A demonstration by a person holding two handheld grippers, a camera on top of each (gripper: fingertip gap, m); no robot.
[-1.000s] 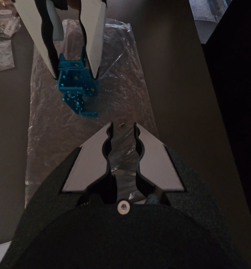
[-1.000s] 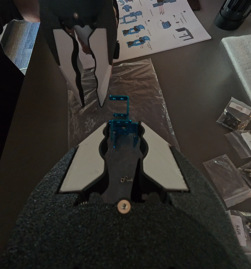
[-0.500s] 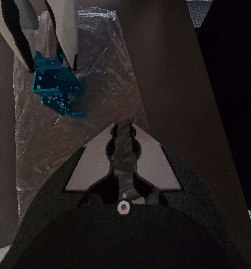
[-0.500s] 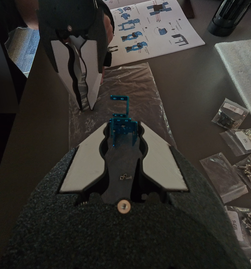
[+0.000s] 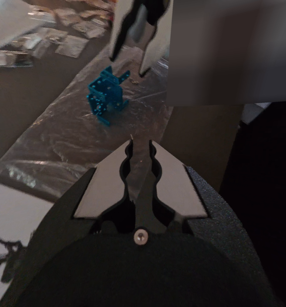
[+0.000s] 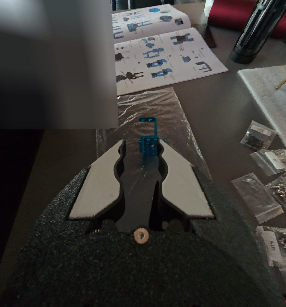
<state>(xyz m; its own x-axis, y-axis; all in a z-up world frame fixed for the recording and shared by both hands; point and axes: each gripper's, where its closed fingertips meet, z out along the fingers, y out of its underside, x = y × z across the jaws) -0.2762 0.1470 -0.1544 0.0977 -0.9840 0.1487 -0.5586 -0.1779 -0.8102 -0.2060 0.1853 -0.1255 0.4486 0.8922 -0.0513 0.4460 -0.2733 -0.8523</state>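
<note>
A blue perforated metal bracket assembly stands on a clear plastic sheet on the dark table. In the right wrist view the assembly sits between the tips of my right gripper, close to the right finger, with a wide gap on its left. The right gripper is open. In the left wrist view it hangs just behind the assembly, apart from it. My left gripper is narrowly open and empty, low over the sheet. A tiny screw lies just beyond its left fingertip.
An open instruction booklet lies beyond the sheet. A black cylinder and a white foam pad are at the far right. Several small bags of screws lie to the right. The table edge runs along the left. Loose screws lie near the assembly. My hands' fingertips stand some 9 cm from each other. The left tips stand about 5 cm off the tiny screw.
My right gripper's jaws have spread wider and no longer hug the blue assembly. My left gripper has narrowed and swung, so it views the assembly from another side.
</note>
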